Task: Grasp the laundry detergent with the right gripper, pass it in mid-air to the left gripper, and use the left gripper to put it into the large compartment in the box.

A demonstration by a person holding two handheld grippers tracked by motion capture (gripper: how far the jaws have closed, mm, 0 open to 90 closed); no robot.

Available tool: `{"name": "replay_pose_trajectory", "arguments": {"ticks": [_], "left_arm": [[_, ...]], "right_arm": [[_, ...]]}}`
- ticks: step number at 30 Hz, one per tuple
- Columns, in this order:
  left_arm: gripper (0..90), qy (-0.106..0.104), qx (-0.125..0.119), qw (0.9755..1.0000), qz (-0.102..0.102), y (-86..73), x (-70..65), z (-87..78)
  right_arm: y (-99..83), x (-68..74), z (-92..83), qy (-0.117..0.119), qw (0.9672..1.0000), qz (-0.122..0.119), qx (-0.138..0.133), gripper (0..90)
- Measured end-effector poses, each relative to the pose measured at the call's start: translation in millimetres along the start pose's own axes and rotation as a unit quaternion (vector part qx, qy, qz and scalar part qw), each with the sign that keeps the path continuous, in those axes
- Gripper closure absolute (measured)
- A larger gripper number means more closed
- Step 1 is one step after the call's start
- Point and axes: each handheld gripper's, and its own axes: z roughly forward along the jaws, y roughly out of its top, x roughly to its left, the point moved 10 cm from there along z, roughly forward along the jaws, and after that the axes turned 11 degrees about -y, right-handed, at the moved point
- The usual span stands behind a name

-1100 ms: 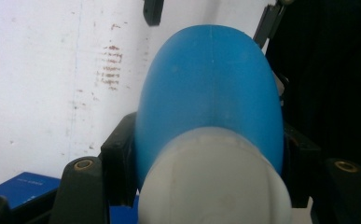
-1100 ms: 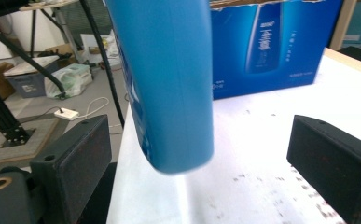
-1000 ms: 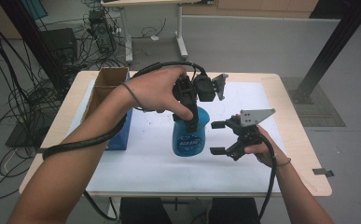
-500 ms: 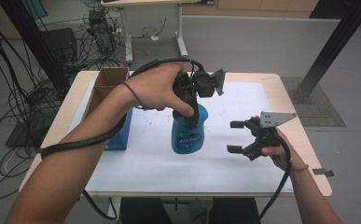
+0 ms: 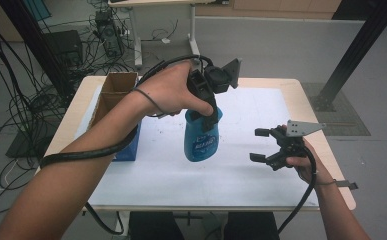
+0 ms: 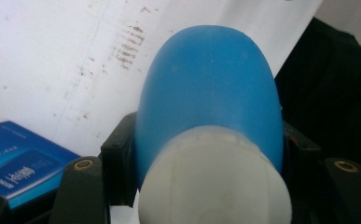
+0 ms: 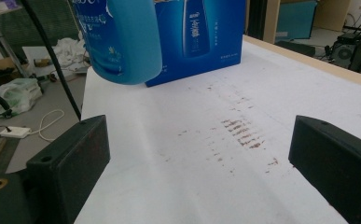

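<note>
While lifted, bottle [image 5: 199, 142] above open sheet [image 5: 241, 172]

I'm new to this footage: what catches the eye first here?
The blue bottle, held off the white sheet by the left gripper, whose jaws clamp just below its white cap. To its right the right gripper waits open and empty. A blue box stands behind the bottle by the table's edge.

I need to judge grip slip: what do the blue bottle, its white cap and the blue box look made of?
Blue bottle: seemingly smooth, slightly glossy plastic, judging by the soft sheen on its rounded shoulder.
White cap: probably matte plastic, with a faintly ridged rim.
Blue box: likely printed cardboard with a satin coating, given its flat panels and crisp edges.
</note>
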Motion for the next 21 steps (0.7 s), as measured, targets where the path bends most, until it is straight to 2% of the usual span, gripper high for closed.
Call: {"name": "replay_pose_trajectory", "arguments": {"ticks": [8, 10, 18, 21], "left_arm": [[37.4, 0.008, -0.017, 0.9985, -0.052, 5.0, 8.9, -15.9], [37.5, 0.006, -0.023, 0.9975, -0.066, 6.6, 12.5, -20.4], [37.4, 0.013, -0.036, 0.9943, -0.1, 8.0, 26.8, -39.8], [37.4, 0.011, -0.042, 0.9922, -0.117, 7.6, 34.8, -47.3]], "right_arm": [[-3.2, -6.3, -1.6, -0.012, 0.9999, 0.007, -0.002, 4.9], [-3.3, -8.5, -1.5, -0.017, 0.9998, 0.007, -0.005, 4.6], [-5.6, -14.4, -0.2, -0.027, 0.9995, 0.011, -0.01, 4.0], [-7.5, -16.8, 0.7, -0.03, 0.9994, 0.014, -0.009, 3.4]]}}
